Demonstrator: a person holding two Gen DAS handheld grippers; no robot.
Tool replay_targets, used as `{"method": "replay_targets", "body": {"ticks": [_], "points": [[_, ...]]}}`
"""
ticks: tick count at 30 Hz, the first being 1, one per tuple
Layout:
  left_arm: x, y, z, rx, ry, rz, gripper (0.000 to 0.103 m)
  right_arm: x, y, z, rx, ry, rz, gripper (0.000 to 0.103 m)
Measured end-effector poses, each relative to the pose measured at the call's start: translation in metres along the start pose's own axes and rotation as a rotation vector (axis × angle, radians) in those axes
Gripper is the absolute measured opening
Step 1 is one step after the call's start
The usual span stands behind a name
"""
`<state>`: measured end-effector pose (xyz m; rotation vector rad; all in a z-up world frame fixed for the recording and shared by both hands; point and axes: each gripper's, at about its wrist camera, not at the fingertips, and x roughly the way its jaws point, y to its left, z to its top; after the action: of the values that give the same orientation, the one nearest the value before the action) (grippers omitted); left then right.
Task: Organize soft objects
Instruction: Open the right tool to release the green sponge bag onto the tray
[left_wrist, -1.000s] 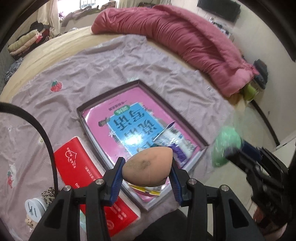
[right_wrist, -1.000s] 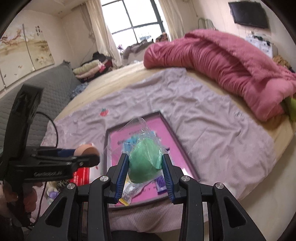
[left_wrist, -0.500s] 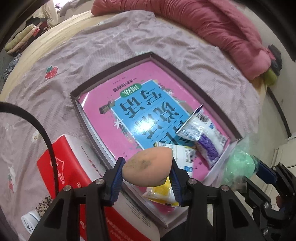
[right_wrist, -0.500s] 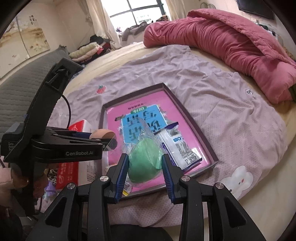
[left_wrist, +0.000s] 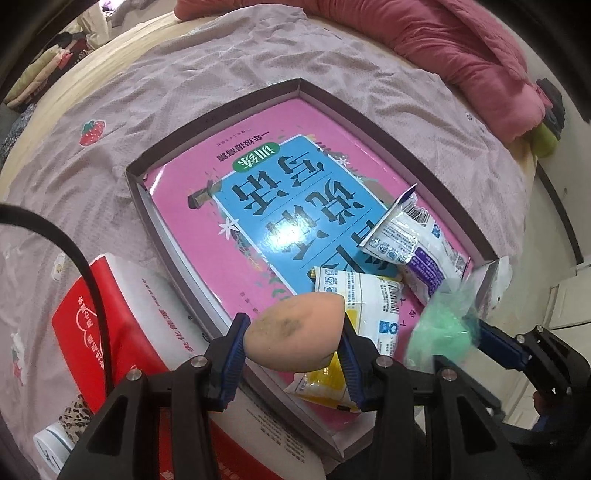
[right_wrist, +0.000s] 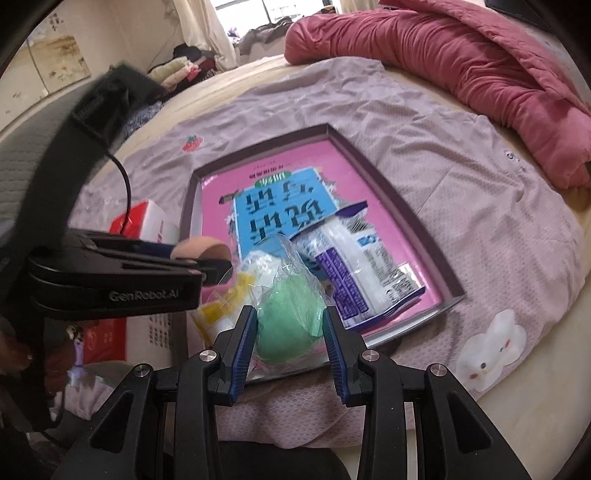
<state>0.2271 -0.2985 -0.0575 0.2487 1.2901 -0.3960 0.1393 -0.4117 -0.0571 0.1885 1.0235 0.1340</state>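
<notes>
My left gripper (left_wrist: 293, 341) is shut on a peach egg-shaped sponge (left_wrist: 291, 330), held just above the near edge of a shallow grey box (left_wrist: 218, 114). My right gripper (right_wrist: 289, 334) is shut on a green sponge (right_wrist: 286, 317) wrapped in clear plastic, over the box's near right corner. In the left wrist view the green sponge (left_wrist: 441, 332) shows at the right. In the right wrist view the left gripper (right_wrist: 218, 264) and the peach sponge (right_wrist: 201, 249) show at the left. Inside the box lies a pink and blue book (left_wrist: 273, 195) with two snack packets (left_wrist: 413, 240) on it.
A red and white tissue pack (left_wrist: 122, 325) lies left of the box on the lilac sheet (left_wrist: 140, 92). A pink quilt (right_wrist: 461, 62) is heaped along the bed's far right side. A black cable (left_wrist: 66, 251) runs across the left.
Both grippers have sunk toward the box with their sponges still held. The box and packets now fill more of each view.
</notes>
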Motion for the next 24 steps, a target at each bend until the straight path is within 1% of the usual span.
{"method": "replay_targets", "body": {"ticks": [2, 9, 18, 20, 21, 24], "points": [[0.000, -0.001, 0.000, 0.005, -0.004, -0.002, 0.047, 0.006, 0.001, -0.003, -0.020, 0.008, -0.030, 0.038], [0.003, -0.005, 0.003, 0.023, -0.002, 0.012, 0.047, 0.013, -0.002, -0.004, -0.037, -0.011, -0.066, 0.038], [0.006, -0.008, 0.005, 0.034, 0.000, 0.023, 0.047, 0.009, -0.001, -0.004, -0.057, -0.021, -0.046, 0.040], [0.006, -0.009, 0.005, 0.034, 0.001, 0.026, 0.047, 0.007, -0.001, -0.004, -0.060, -0.022, -0.054, 0.043], [0.006, -0.009, 0.005, 0.031, -0.001, 0.029, 0.047, 0.006, -0.001, -0.005, -0.061, -0.025, -0.053, 0.048], [0.007, -0.011, 0.003, 0.034, -0.002, 0.032, 0.047, -0.003, -0.002, -0.005, -0.062, -0.052, -0.050, 0.055]]}}
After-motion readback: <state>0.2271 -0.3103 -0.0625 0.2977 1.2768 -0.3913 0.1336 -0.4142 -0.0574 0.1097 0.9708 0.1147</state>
